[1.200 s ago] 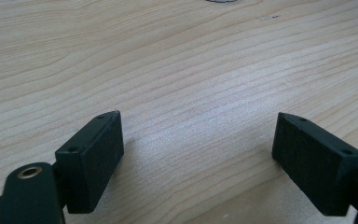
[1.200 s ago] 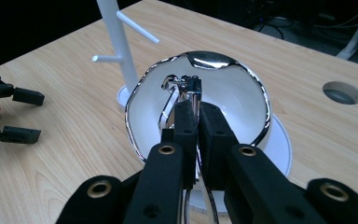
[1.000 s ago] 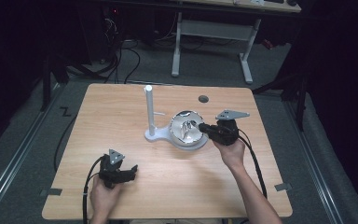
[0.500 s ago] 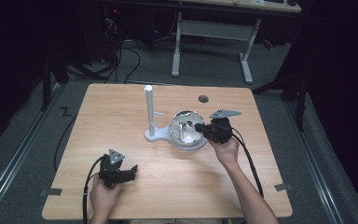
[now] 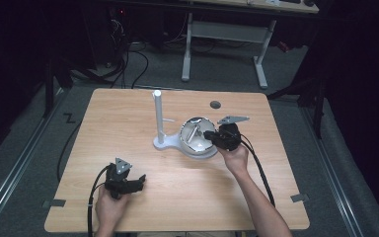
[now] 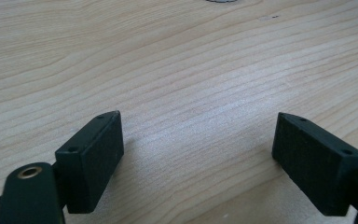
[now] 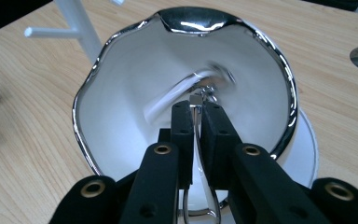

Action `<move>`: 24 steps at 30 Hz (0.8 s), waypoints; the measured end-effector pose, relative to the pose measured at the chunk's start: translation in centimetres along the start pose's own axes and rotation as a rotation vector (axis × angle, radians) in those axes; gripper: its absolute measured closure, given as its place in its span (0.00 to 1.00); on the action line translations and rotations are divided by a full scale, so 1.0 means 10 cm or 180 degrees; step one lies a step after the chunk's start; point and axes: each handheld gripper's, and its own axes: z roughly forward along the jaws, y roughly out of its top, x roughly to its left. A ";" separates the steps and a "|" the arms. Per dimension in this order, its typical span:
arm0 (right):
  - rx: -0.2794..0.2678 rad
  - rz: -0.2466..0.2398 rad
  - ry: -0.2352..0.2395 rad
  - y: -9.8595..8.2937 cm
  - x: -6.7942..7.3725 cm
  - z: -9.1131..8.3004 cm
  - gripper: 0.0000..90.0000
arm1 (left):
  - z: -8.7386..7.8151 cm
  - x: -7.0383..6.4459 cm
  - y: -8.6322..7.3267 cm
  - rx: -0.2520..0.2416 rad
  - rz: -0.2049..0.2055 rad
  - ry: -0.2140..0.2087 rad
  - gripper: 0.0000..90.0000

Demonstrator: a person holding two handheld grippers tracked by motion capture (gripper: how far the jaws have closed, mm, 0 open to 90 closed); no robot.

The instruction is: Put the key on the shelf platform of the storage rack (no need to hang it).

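Observation:
A white cup with a chrome rim (image 5: 193, 134) lies tilted beside the base of a white peg stand (image 5: 158, 118) near the table's middle. My right gripper (image 5: 211, 135) is shut on the cup's thin chrome handle (image 7: 197, 142). In the right gripper view the jaws (image 7: 196, 109) pinch that handle, and I look into the cup's white inside (image 7: 135, 93). My left gripper (image 5: 134, 181) rests low over the table's near left. In the left gripper view its jaws (image 6: 198, 140) stand wide apart over bare wood, with nothing between them.
The stand's post and a side peg (image 7: 74, 28) rise just left of the cup. A round grey grommet (image 5: 215, 104) sits in the wooden table (image 5: 276, 163) behind the cup. Cables trail from both grippers toward the near edge.
My right gripper has shifted slightly left and away from me, still on the cup's handle. The left gripper has stayed put.

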 end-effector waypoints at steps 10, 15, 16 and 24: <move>-0.0028 -0.0042 -0.0023 0.00 0.01 -0.02 0.85 | 0.00 0.00 0.00 0.0001 0.0003 0.0001 0.19; -0.0099 -0.0029 -0.0061 0.00 0.01 -0.13 0.74 | 0.00 0.00 0.00 0.0000 -0.0005 0.0002 0.19; -0.0121 -0.0031 -0.0074 0.00 0.01 -0.16 0.73 | 0.00 0.00 0.00 0.0001 0.0002 -0.0001 0.19; -0.0173 -0.0016 -0.0146 0.00 -0.01 -0.33 0.65 | 0.00 0.00 0.00 0.0001 0.0005 0.0000 0.19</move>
